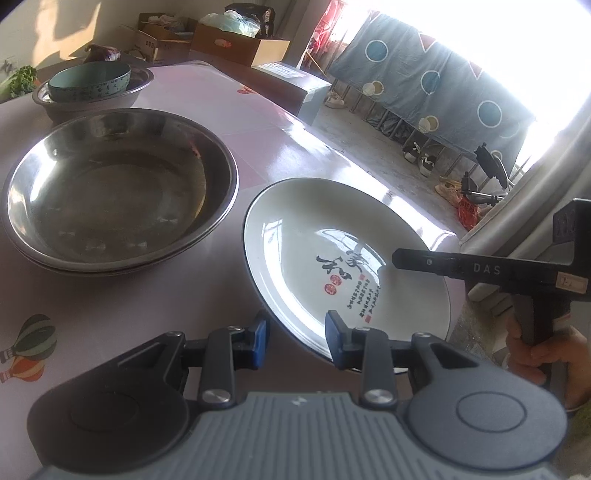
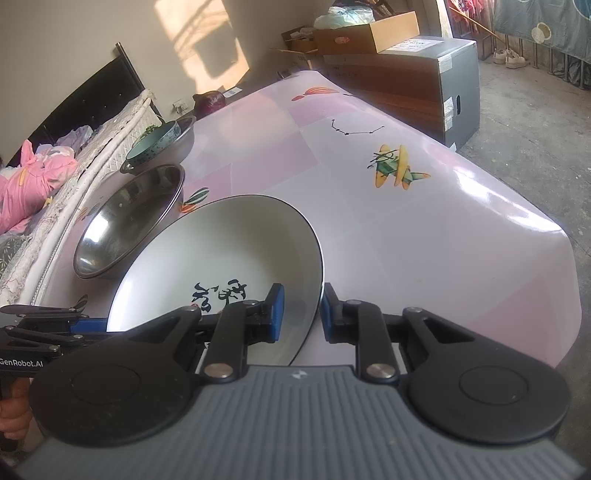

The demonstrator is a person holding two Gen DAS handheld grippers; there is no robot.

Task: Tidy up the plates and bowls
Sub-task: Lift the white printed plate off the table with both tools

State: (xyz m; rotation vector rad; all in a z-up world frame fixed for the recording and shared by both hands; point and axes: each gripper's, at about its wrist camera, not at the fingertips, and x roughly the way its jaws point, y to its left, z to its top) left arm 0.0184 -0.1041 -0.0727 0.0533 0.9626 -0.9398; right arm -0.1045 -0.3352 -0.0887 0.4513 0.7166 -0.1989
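A white plate (image 1: 332, 254) with black calligraphy sits tilted over the pink table's right edge; it also shows in the right wrist view (image 2: 221, 254). My left gripper (image 1: 297, 338) is open, its blue pads astride the plate's near rim with a gap on each side. My right gripper (image 2: 303, 312) is open, its pads astride the plate's right rim; it reaches over the plate in the left wrist view (image 1: 400, 260). Stacked steel basins (image 1: 118, 188) sit left of the plate. A teal bowl (image 1: 88, 83) sits in another steel basin (image 1: 99, 101) farther back.
The pink table (image 2: 406, 229) ends at a rounded edge on the right, with floor beyond. Cardboard boxes (image 2: 369, 33) and a cabinet (image 2: 436, 88) stand past the far end. A purple onion (image 2: 208, 101) and greens (image 1: 22, 79) lie near the far basin. A bed (image 2: 33, 177) runs along the left.
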